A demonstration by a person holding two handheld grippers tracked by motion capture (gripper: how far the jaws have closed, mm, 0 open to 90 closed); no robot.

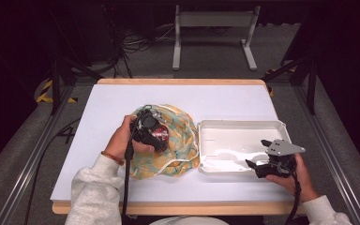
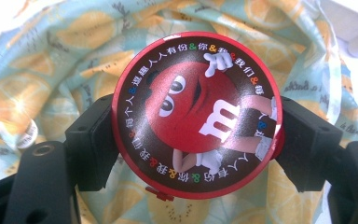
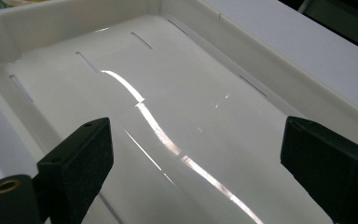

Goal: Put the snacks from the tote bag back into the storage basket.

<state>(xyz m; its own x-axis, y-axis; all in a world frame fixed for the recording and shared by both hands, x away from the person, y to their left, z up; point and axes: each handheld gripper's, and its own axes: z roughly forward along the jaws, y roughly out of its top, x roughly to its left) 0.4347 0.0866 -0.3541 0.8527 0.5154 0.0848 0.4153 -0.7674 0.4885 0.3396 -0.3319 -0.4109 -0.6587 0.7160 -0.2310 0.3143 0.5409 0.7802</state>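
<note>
A round red candy tin [image 2: 198, 114] with a red cartoon character on its lid sits between the black jaws of my left gripper [image 2: 196, 140], which is shut on its sides. In the high view the tin [image 1: 161, 133] and left gripper [image 1: 157, 136] are over a lemon-print cloth bag [image 1: 180, 140] lying at the table's middle. My right gripper [image 1: 258, 153] stands open over the near right corner of a white plastic tray [image 1: 236, 125], with nothing between its jaws [image 3: 191, 163]. The tray's glossy floor [image 3: 158, 93] is bare.
The bag's white drawstring [image 1: 173, 161] loops near the tray's left side. A white board [image 1: 117, 101] covers the wooden table. A metal stand [image 1: 213, 21] and cables lie on the floor beyond the far edge.
</note>
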